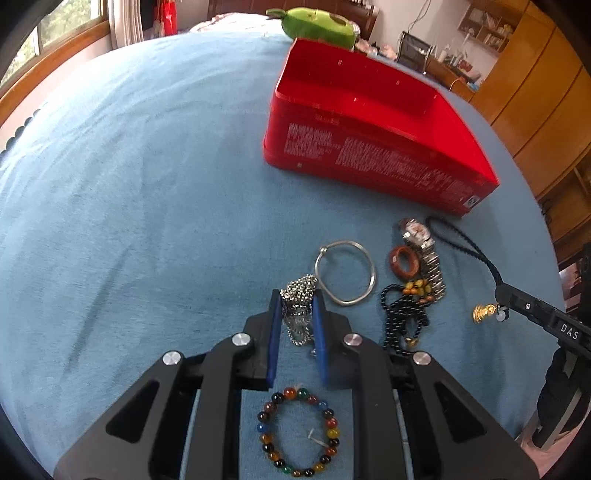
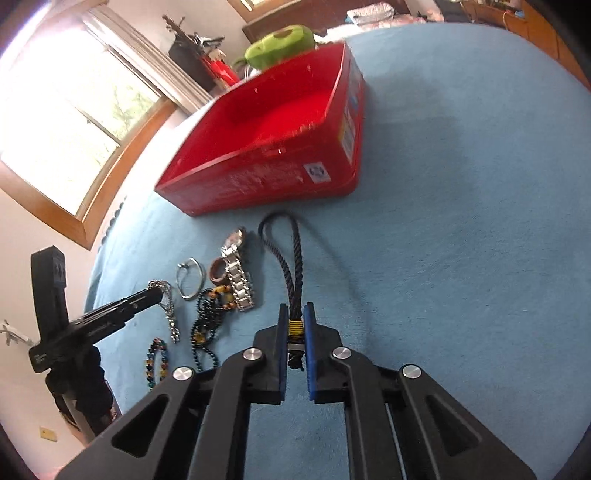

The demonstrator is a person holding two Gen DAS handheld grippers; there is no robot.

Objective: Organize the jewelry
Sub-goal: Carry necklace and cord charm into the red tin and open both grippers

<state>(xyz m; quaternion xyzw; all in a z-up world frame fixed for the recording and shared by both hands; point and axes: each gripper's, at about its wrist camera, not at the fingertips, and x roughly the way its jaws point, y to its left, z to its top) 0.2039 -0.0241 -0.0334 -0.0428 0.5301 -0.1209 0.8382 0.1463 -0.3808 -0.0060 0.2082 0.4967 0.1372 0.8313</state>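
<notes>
Both of our grippers have a piece in hand above the blue cloth [image 1: 129, 184], and the red box [image 1: 369, 122] at 1 o'clock in the left wrist view shows nothing inside as far as we can see into it. We judge the sorting to be at its very start: two pieces gripped, none delivered.

Our left gripper [image 1: 297, 317] is clamped on a bunched silver chain [image 1: 300, 295], whose links spill out between the blue pads and trail down toward the cloth. Our right gripper [image 2: 296, 332] pinches a dark braided cord [image 2: 291, 258] at its yellow-wound collar; the cord's loop runs away toward 12 o'clock, ending just short of the box's near wall. In the left wrist view a small gold charm [image 1: 484, 313] hangs at the right gripper's tip, at 3 o'clock.

Left on the cloth, between the grippers and the box, are:
- a silver bangle [image 1: 345, 273], just beside the chain at 1 o'clock from it
- a brown ring [image 1: 403, 261], touching the wristwatch
- a steel wristwatch [image 1: 421, 243], nearest the box
- a black bead necklace [image 1: 402, 317] with amber beads, heaped against the watch strap
- a multicoloured bead bracelet [image 1: 297, 430], at 6 o'clock under the left gripper's frame

By our reckoning, five loose pieces and the two held ones all have yet to reach the box. A green plush toy [image 1: 317, 24] sits beyond its far wall.
</notes>
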